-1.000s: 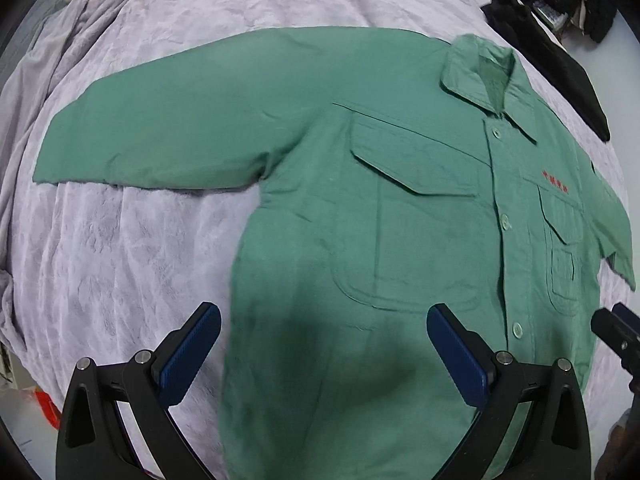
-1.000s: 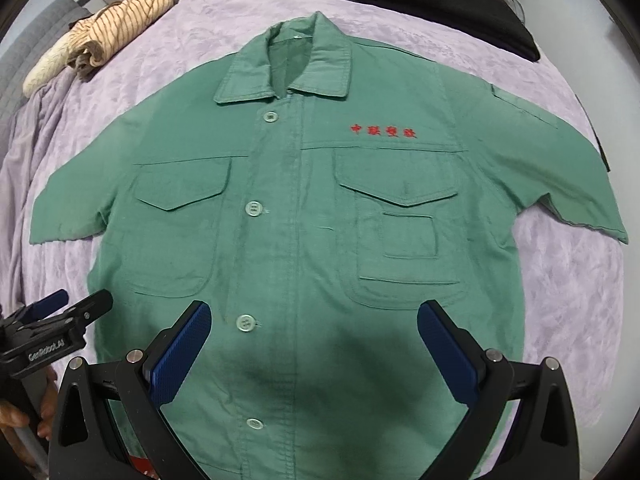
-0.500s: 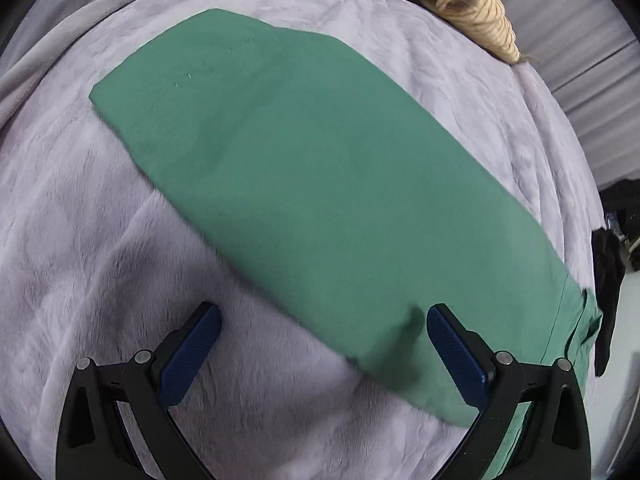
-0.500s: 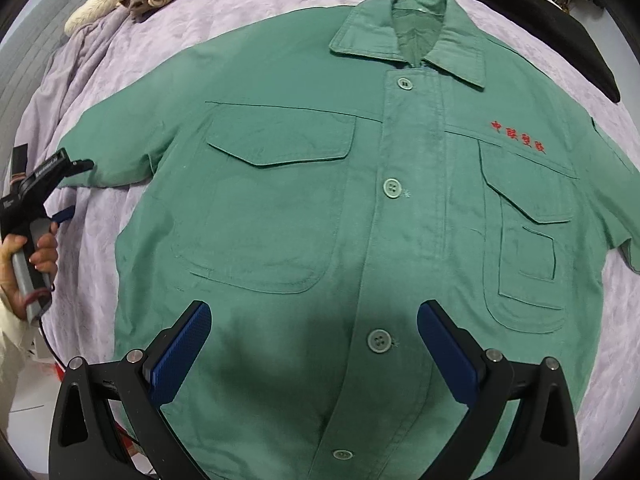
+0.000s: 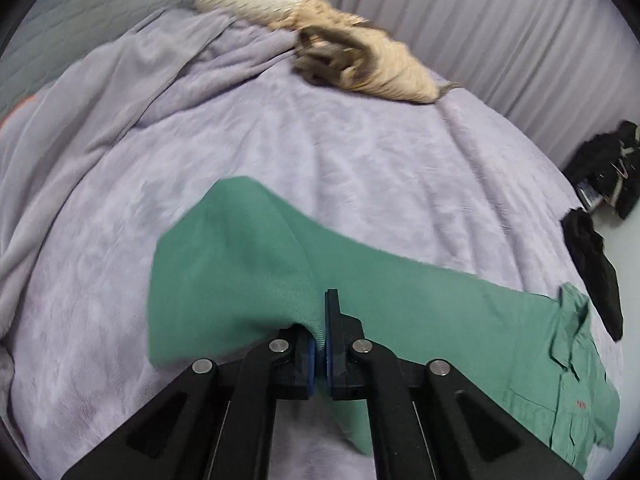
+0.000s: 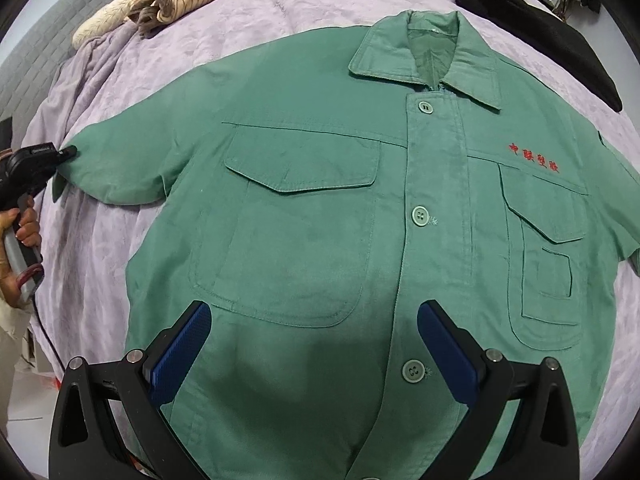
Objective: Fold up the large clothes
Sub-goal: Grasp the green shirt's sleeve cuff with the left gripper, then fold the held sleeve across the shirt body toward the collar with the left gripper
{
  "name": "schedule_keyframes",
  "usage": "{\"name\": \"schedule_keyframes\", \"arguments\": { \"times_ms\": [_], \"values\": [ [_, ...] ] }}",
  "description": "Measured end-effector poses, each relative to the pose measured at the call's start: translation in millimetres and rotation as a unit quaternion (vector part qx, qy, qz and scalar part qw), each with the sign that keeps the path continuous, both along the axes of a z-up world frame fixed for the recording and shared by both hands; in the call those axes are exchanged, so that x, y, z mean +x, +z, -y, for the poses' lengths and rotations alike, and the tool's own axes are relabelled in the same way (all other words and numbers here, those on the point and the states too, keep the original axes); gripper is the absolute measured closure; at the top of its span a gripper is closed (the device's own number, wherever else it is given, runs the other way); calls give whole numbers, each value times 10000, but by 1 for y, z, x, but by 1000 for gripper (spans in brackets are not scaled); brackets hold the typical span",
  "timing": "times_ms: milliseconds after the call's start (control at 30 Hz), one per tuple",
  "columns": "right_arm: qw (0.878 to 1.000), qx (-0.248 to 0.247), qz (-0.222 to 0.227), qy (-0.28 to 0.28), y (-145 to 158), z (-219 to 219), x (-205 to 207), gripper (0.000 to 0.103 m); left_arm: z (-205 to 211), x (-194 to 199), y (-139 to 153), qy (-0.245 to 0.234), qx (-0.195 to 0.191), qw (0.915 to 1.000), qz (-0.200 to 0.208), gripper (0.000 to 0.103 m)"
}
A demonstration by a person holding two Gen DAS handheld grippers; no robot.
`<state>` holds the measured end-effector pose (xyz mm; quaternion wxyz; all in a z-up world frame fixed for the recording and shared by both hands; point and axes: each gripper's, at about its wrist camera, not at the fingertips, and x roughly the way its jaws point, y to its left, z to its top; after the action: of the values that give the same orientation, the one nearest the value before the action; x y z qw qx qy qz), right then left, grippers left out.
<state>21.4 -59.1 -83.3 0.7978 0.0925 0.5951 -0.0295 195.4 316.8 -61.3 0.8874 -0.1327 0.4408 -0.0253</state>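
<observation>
Green shirt (image 6: pixel 320 208) flat, buttoned, on the lilac bedspread (image 6: pixel 320 12); hem cut off below; left gripper (image 5: pixel 322 344) pinched shut on the sleeve (image 5: pixel 232 264) end, cloth bunched; right gripper (image 6: pixel 314 344) wide open above the front, empty; left view blurred, shows only sleeve and collar (image 5: pixel 572 320); right view shows pockets, buttons.

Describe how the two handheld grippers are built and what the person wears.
Both the left gripper and right gripper have black plastic frames with silver bolts and ribbed blue pads. In the right view, the left one shows a grey handle, a cable and white lettering. A cream sleeve shows.
</observation>
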Motion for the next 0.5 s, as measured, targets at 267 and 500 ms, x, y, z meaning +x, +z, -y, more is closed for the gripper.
{"name": "schedule_keyframes", "arguments": {
  "times_ms": [267,500],
  "values": [
    [9970,71,452,-629,23,59,-25,0,198,-31,93,-2317,-179,9702,690,99],
    [9859,25,572,-1573,28,154,-62,0,378,-104,35,-3732,873,9235,133,99]
  ]
}}
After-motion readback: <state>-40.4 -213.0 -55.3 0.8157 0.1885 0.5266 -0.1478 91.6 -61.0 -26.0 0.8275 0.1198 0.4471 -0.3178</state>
